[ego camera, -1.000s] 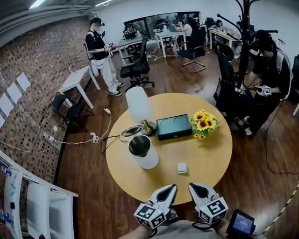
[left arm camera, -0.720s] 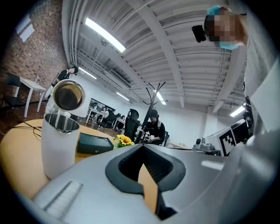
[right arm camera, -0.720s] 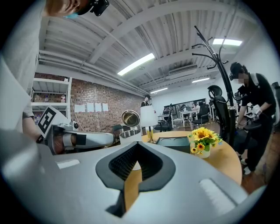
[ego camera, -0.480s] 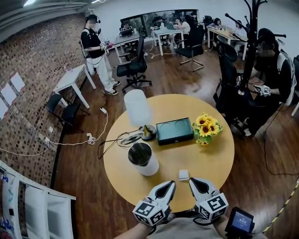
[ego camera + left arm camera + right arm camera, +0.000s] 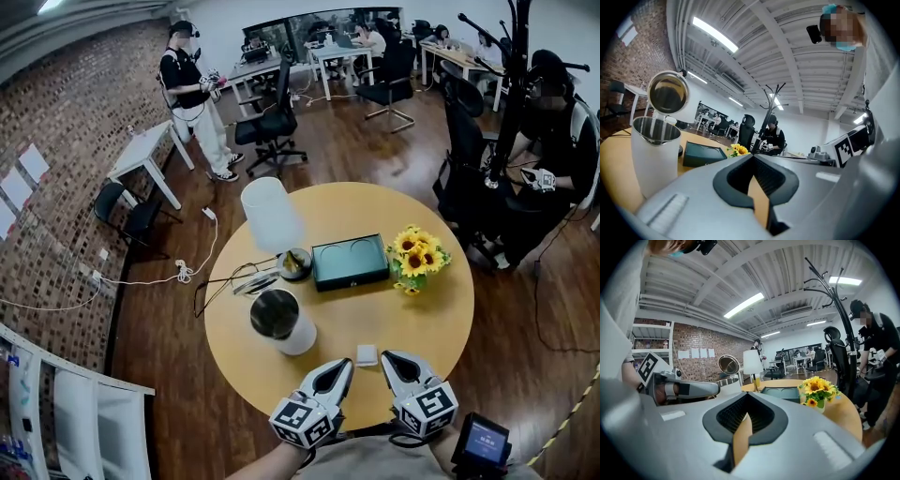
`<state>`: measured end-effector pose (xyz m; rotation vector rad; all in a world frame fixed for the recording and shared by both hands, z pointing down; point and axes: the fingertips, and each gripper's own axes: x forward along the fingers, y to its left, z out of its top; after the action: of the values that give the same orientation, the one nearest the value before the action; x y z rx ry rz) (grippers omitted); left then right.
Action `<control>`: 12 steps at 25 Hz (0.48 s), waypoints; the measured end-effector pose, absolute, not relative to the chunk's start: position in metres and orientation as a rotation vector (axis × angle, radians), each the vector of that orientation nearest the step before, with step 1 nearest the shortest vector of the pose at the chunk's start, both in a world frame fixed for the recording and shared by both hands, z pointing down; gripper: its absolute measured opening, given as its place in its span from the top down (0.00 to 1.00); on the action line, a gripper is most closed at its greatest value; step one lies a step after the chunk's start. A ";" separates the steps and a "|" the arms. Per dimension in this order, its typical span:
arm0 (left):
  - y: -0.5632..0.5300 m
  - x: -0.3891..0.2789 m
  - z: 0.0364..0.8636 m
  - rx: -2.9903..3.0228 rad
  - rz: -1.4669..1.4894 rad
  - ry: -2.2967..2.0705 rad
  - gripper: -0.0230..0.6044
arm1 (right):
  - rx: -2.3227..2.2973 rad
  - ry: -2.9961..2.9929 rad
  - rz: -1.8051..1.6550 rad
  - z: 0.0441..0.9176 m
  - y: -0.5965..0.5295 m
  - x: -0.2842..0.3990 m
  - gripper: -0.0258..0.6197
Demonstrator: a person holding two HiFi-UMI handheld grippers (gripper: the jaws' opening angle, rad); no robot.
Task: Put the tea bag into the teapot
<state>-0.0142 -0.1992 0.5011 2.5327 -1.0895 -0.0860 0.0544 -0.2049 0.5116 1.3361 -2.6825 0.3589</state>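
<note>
both sets of jaws are clenched on nothing: left gripper [image 5: 343, 366] and right gripper [image 5: 387, 357] hang at the near edge of the round table [image 5: 427, 319]. i see the tea bag [image 5: 367, 354] flat on the table between their tips, just beside both. the teapot [image 5: 281, 323] stands near its left, lid up.

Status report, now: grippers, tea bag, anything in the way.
Left gripper and right gripper both shut, empty. Tea bag on table between their tips. Teapot lid open, nothing lying between it and bag.
</note>
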 end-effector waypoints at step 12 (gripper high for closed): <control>-0.228 -0.024 0.587 2.381 0.088 -1.136 0.96 | 1.235 -2.582 0.517 0.590 -0.235 0.053 0.95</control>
<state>-0.0240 -0.2280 0.5872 2.3808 -1.1356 0.0876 0.0531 -0.2345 0.5895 1.2350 -2.5820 0.5171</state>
